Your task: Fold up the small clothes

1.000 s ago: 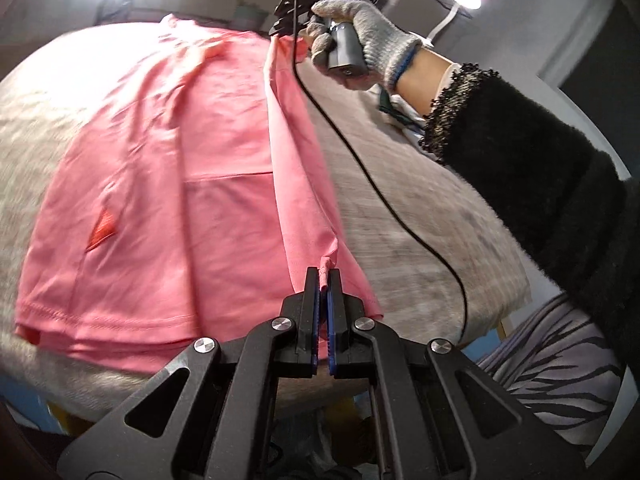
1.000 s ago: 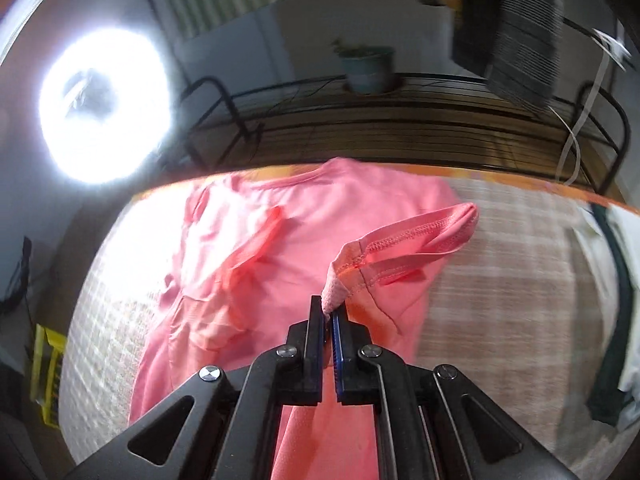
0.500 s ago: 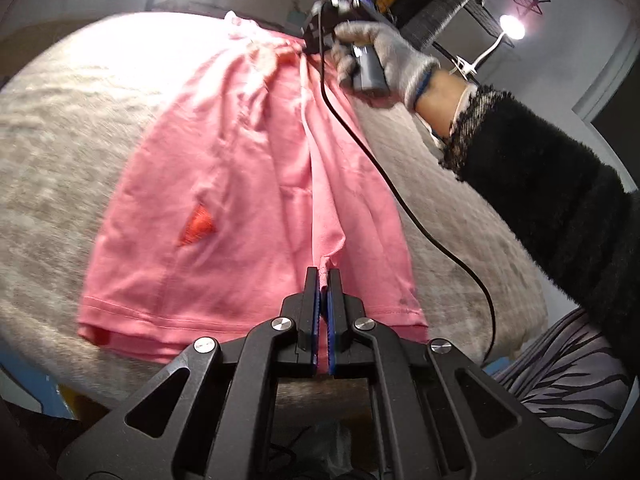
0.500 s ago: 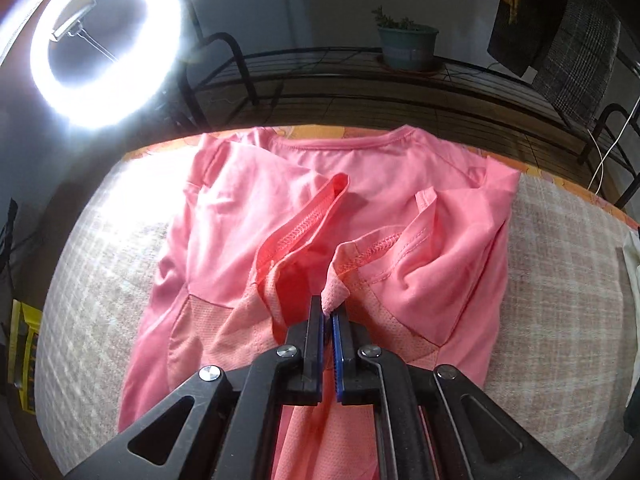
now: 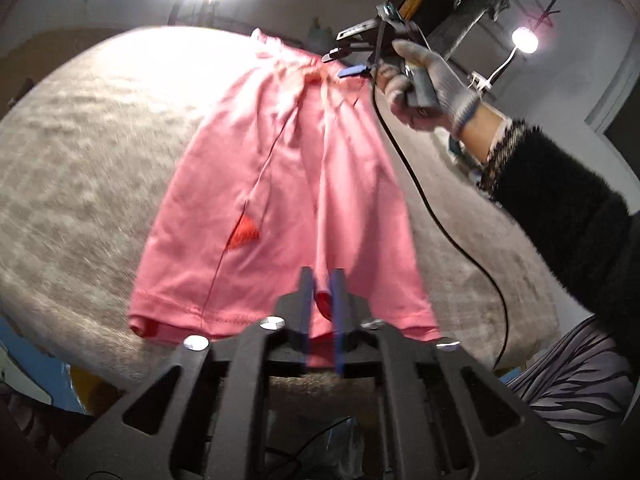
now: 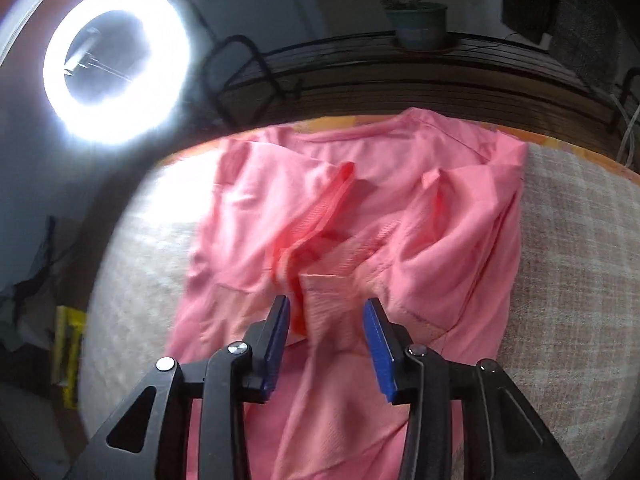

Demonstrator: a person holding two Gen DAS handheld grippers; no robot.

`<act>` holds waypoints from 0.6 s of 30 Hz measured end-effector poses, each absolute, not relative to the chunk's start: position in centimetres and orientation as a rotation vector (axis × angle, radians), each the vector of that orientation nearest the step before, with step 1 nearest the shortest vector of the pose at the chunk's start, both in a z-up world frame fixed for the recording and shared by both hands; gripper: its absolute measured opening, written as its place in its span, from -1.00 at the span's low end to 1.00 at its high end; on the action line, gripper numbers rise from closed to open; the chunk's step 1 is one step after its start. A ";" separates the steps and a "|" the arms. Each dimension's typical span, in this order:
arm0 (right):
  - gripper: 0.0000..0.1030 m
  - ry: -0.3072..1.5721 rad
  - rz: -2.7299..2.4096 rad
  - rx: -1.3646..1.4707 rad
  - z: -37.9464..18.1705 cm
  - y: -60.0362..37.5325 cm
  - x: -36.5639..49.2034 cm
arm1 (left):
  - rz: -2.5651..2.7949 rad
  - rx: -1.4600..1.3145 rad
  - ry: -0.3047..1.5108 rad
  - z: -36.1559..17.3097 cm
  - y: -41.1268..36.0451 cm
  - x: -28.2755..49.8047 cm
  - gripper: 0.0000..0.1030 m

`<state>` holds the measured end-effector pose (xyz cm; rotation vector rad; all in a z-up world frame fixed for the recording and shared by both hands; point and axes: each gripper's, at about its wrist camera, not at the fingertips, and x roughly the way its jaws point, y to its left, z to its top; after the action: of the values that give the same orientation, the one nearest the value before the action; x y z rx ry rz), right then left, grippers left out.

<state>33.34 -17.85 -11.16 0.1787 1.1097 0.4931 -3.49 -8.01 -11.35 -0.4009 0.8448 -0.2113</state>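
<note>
A pink shirt [image 5: 280, 184] lies flat on the table's grey woven cover [image 5: 80, 160], with its right side folded over the middle. My left gripper [image 5: 320, 280] is at the near hem. Its jaws are opening, and a small fold of hem sits loose between the blue pads. In the right wrist view the shirt [image 6: 400, 208] shows both sleeves folded inward. My right gripper [image 6: 326, 308] hovers over the sleeve area with its jaws opening wide, and the released fabric lies below them. In the left wrist view the right gripper [image 5: 344, 60] is at the collar end, in a gloved hand [image 5: 432, 84].
A black cable [image 5: 440, 220] trails from the right gripper across the table's right side. A ring light [image 6: 116, 64] glares beyond the far left edge. Behind the table stands a dark metal rack with a potted plant [image 6: 418, 24]. The woven cover [image 6: 580, 260] is bare right of the shirt.
Both grippers were shut on the shirt's right edge and carried it over the middle. Now both have parted their jaws and the fabric has dropped onto the shirt.
</note>
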 end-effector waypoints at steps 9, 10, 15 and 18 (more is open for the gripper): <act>-0.20 1.006 0.400 0.384 -8.7 -27.4 33.2 | -0.248 -0.342 0.749 -7.7 -8.0 -1.9 -0.62; -0.22 1.011 0.376 0.401 -9.3 -28.3 33.5 | -0.249 -0.338 0.752 -7.5 -7.8 -1.2 -0.62; -0.22 1.031 0.331 0.456 -11.4 -29.3 35.4 | -0.229 -0.299 0.775 -6.5 -5.8 1.5 -0.62; -0.22 1.010 0.371 0.401 -10.6 -27.4 36.3 | -0.198 -0.307 0.738 -6.2 -4.5 2.6 -0.62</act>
<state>36.32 -27.36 -10.62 0.4013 1.0097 0.3712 2.59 -4.53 -6.25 -0.3068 0.7382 -0.1983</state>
